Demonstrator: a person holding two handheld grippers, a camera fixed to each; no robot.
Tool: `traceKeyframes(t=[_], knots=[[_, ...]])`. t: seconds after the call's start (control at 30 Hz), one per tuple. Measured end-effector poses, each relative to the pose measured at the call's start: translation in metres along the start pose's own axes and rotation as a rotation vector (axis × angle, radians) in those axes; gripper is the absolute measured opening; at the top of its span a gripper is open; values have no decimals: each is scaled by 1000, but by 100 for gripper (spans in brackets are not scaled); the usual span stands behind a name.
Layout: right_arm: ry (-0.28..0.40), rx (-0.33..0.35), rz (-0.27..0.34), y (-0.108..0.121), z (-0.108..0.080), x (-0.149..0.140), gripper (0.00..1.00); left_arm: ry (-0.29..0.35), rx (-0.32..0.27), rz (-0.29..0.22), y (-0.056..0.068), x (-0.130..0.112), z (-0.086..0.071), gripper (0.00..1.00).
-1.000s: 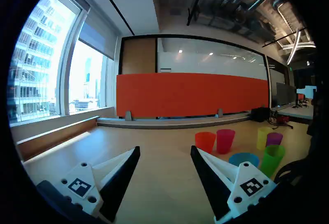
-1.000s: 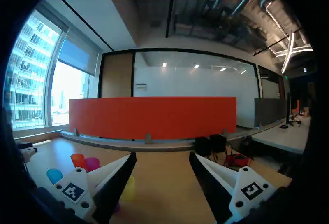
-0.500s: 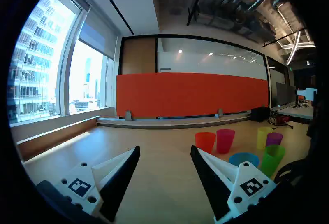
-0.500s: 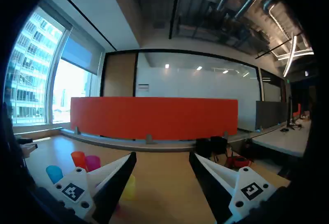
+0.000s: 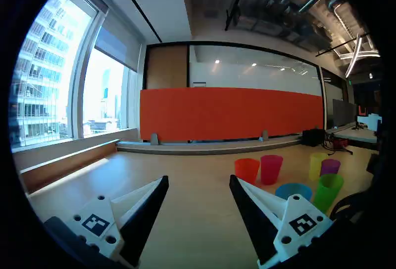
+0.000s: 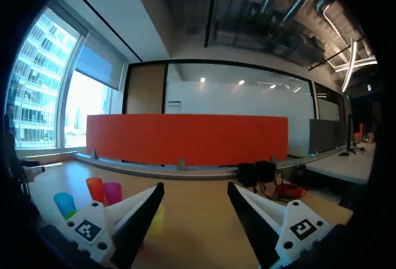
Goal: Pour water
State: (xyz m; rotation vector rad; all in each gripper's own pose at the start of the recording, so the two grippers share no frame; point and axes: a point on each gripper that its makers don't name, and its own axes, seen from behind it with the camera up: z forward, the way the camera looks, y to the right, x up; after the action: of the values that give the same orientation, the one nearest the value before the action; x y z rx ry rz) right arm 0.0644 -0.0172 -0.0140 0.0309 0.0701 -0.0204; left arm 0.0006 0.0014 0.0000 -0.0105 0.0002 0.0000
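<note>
Several coloured plastic cups stand on a light wooden table (image 5: 198,204). In the left gripper view an orange cup (image 5: 246,170), a pink cup (image 5: 271,168), a yellow cup (image 5: 317,164), a purple cup (image 5: 329,166), a blue cup (image 5: 293,190) and a green cup (image 5: 327,191) sit to the right. My left gripper (image 5: 198,182) is open and holds nothing, left of the cups. My right gripper (image 6: 194,187) is open too, with an orange cup (image 6: 94,188), a pink cup (image 6: 112,192) and a blue cup (image 6: 64,203) to its left; a yellow cup (image 6: 156,219) shows behind its left finger.
An orange partition (image 5: 230,113) runs along the table's far edge. Tall windows (image 5: 44,91) with a low wooden ledge (image 5: 64,162) line the left side. Dark bags (image 6: 257,172) and further desks (image 6: 341,162) lie to the right beyond the table.
The right gripper view has lifted and shifted slightly; the cups sit a little lower left in it and a green rim appears by the blue cup. The left gripper has held still.
</note>
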Motion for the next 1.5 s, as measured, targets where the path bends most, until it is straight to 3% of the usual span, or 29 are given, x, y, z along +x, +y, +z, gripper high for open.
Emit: traceKeyframes(t=[0.67, 1.5], knots=[[-29, -19, 28, 10, 7, -48, 99, 0, 0, 0, 0, 0, 0, 91], [-69, -22, 19, 15, 8, -64, 99, 0, 0, 0, 0, 0, 0, 91]])
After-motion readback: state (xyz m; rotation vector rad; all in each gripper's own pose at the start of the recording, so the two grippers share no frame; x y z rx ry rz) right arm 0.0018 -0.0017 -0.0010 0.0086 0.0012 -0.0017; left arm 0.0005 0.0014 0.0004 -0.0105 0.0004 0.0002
